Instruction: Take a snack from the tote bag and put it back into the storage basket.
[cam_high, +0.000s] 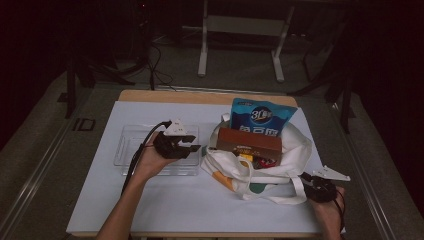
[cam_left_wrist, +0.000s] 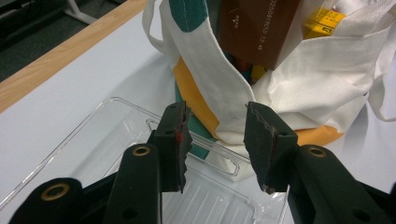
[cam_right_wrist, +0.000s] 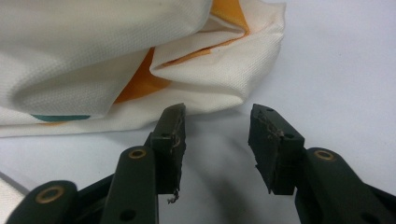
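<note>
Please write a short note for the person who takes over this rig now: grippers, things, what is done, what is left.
Left gripper: open, empty, over the clear tray, facing the bag.
Right gripper: open, empty, at the bag's near right corner.
Bag: white tote on the table, mouth open, holding a blue pouch, a brown box and small yellow items.
Done: nothing in the tray yet.
Left: probably move the items from bag to tray.

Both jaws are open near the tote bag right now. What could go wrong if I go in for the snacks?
1. The brown box and blue pouch lean out of the floppy tote bag; tugging cloth may tip them.
2. The left gripper hovers over the clear tray and could knock it.
3. The right gripper may snag a strap.
</note>
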